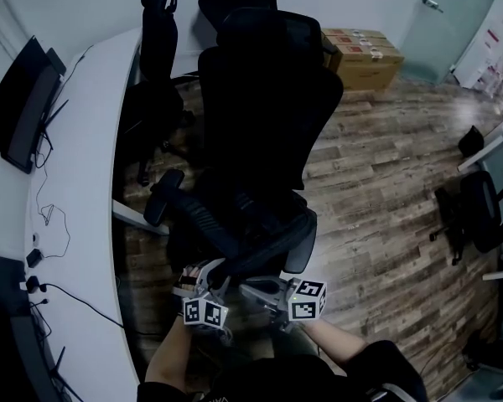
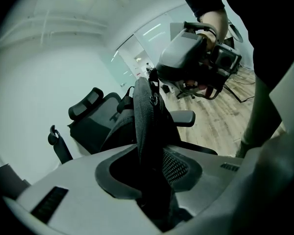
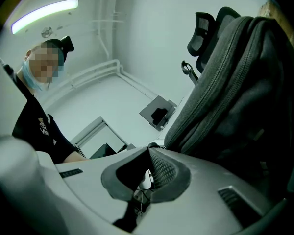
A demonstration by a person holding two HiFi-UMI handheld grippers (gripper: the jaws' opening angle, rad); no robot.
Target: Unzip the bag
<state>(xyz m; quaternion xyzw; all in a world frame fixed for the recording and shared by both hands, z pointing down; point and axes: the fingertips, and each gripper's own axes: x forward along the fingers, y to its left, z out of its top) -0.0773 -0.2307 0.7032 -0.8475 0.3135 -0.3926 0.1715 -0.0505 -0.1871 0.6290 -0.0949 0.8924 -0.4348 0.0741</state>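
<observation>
A black fabric bag (image 2: pixel 146 112) stands on a dark office chair (image 1: pixel 268 99); in the head view it barely stands out from the chair. My left gripper (image 1: pixel 203 275) is shut on a fold of the bag's edge, which rises from between its pads (image 2: pixel 179 168). The right gripper (image 1: pixel 256 290) sits close beside it at the seat's front. In the right gripper view the bag (image 3: pixel 245 92) fills the right side, its zipper line (image 3: pixel 210 99) running down towards the right gripper (image 3: pixel 148 150), shut with a small dark tab, seemingly the zipper pull, at its tips.
A white curved desk (image 1: pixel 75 166) with monitors (image 1: pixel 21 107) and cables runs along the left. More black chairs (image 1: pixel 155 32) stand behind, another chair (image 1: pixel 478 199) at the right. Cardboard boxes (image 1: pixel 360 53) sit on the wood floor (image 1: pixel 386 191).
</observation>
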